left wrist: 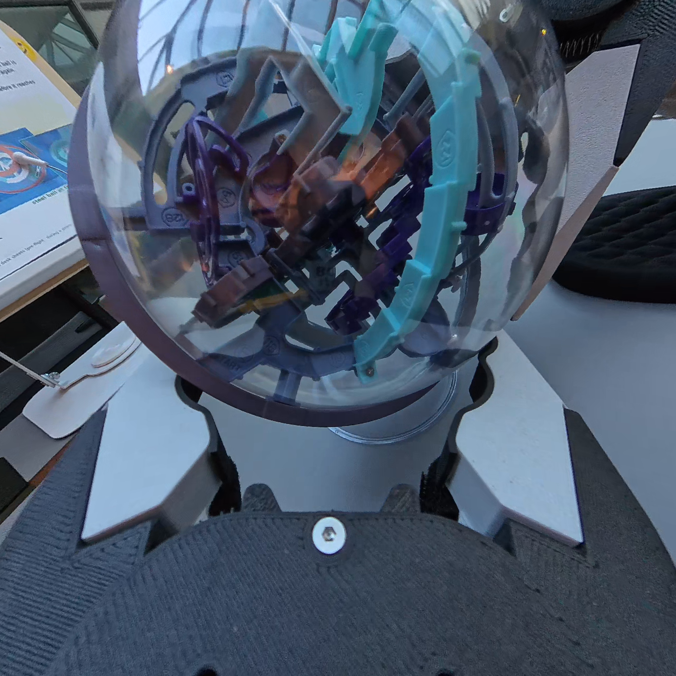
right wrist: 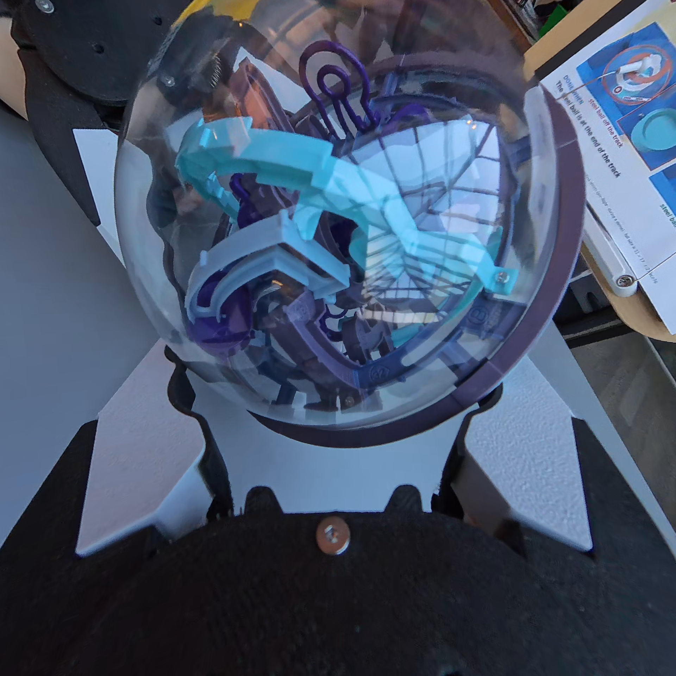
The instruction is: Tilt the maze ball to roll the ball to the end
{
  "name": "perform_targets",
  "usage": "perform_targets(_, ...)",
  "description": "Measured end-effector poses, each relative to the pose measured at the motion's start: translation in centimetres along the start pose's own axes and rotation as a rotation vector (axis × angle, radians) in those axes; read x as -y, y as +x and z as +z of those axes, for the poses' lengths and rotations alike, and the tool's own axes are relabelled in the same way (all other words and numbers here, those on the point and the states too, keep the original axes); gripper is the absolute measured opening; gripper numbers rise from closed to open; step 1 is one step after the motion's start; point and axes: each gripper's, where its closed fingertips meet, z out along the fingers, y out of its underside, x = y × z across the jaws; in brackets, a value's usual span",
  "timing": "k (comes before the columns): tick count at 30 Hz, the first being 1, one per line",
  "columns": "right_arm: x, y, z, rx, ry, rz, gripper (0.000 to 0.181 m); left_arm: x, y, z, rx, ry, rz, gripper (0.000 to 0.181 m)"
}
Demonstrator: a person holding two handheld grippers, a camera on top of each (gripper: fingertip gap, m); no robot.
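Note:
The maze ball (left wrist: 314,205) is a clear sphere with a dark purple rim band and teal, purple, brown and grey tracks inside. It fills both views and also shows in the right wrist view (right wrist: 340,234). My left gripper (left wrist: 334,369) has its jaws wide apart, and the ball rests against its white fingers (left wrist: 153,439). My right gripper (right wrist: 333,384) is likewise wide apart, with its fingers (right wrist: 146,439) against the opposite side. The ball is pinched between the two grippers and tilted. I cannot make out the small steel ball inside.
A clear ring stand (left wrist: 395,428) sits on the grey table (left wrist: 603,365) just under the ball. A printed instruction sheet (left wrist: 33,153) on a board lies to one side and shows in the right wrist view (right wrist: 622,153). A black mesh object (left wrist: 622,248) lies beyond.

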Motion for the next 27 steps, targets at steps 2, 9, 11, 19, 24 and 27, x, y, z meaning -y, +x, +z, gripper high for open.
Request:
perform_targets(2,-0.2,0.1,0.2,0.009,0.001,0.013,0.157,-0.3,0.0,0.2,-0.008,-0.007,-0.014,0.150)
perform_targets(9,-0.7,0.3,0.8,0.030,0.002,0.034,0.158,-0.9,-0.3,0.6,-0.018,-0.027,-0.041,0.150)
perform_targets(11,-0.9,0.4,0.9,0.035,-0.001,0.037,0.158,-1.1,-0.3,0.8,-0.019,-0.031,-0.046,0.150)
perform_targets(19,-1.2,0.5,1.3,0.047,0.001,0.050,0.158,-1.4,-0.5,1.0,-0.019,-0.049,-0.052,0.149)
perform_targets(24,-1.2,0.5,1.3,0.049,0.004,0.054,0.158,-1.5,-0.5,1.0,-0.022,-0.054,-0.056,0.149)
perform_targets(27,-1.3,0.6,1.4,0.051,0.004,0.057,0.158,-1.5,-0.5,1.1,-0.021,-0.059,-0.056,0.149)
